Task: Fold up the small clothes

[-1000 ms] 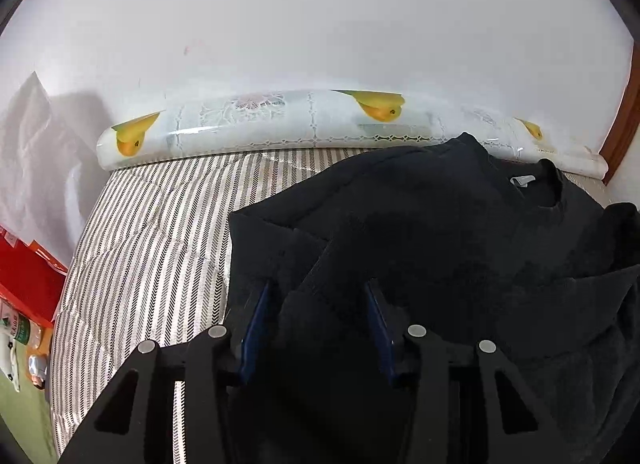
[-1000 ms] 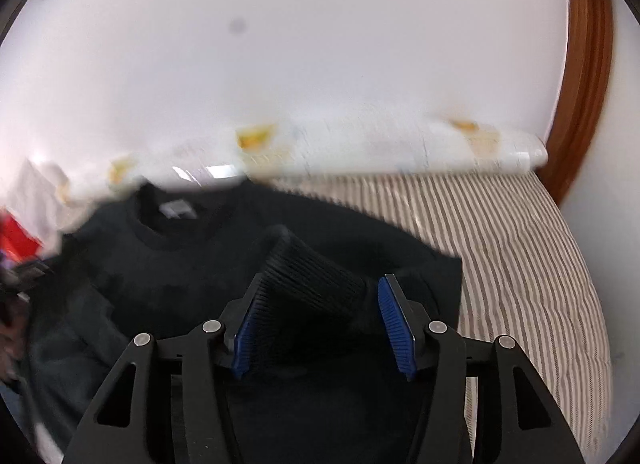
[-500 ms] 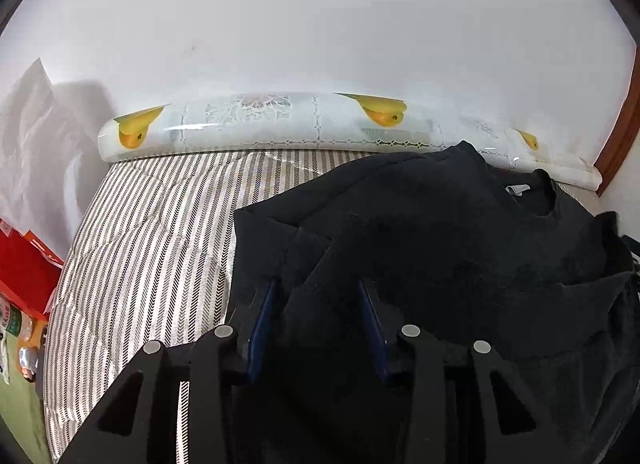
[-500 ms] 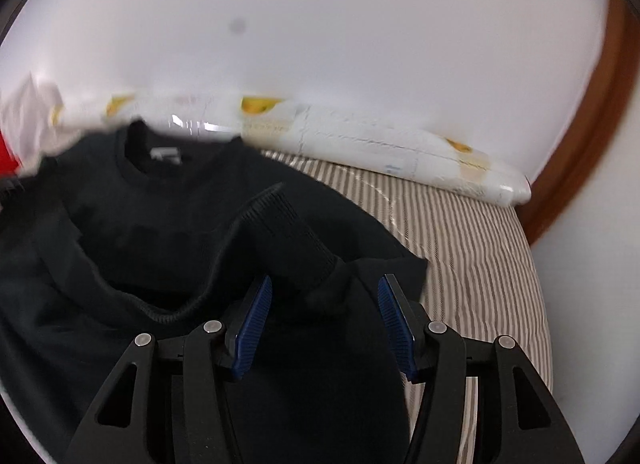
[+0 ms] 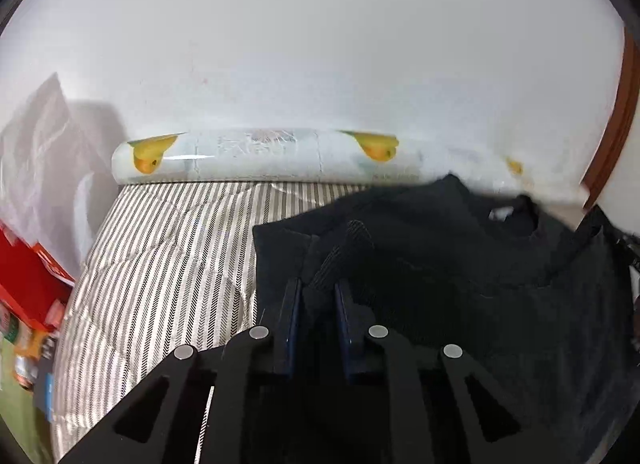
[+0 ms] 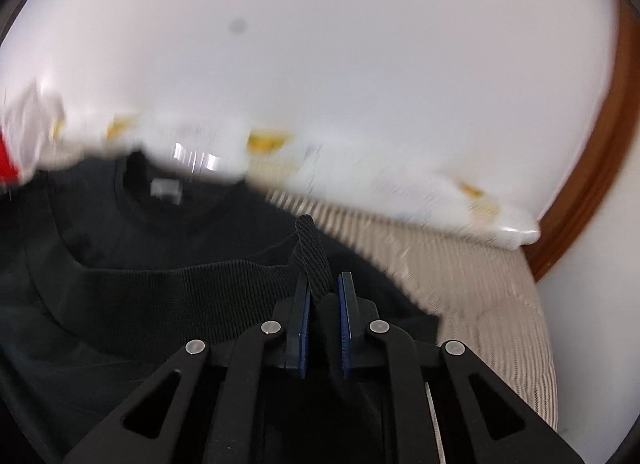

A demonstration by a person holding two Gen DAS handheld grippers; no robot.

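A black sweater (image 5: 460,264) lies on the striped mattress, collar and white neck label (image 5: 500,212) toward the wall. My left gripper (image 5: 318,292) is at the sweater's left side; its jaws are closing and a bunched fold of black cloth is pinched between the blue pads. In the right wrist view the sweater (image 6: 140,248) fills the left half. My right gripper (image 6: 325,284) has its jaws closing on the ribbed hem (image 6: 200,284), a ridge of which stands up between the pads. That view is motion-blurred.
The grey-striped mattress (image 5: 160,264) shows bare left of the sweater and also to its right (image 6: 480,292). A rolled plastic sheet with yellow fruit prints (image 5: 260,155) lies along the white wall. A white bag (image 5: 40,151) and red boxes (image 5: 28,284) stand left; a brown wooden frame (image 6: 592,167) right.
Both grippers' jaws narrowed from wide apart to pinching the black cloth. The left gripper rose slightly, dragging its fold. In the right view the ribbed hem now stretches leftward from the pads.
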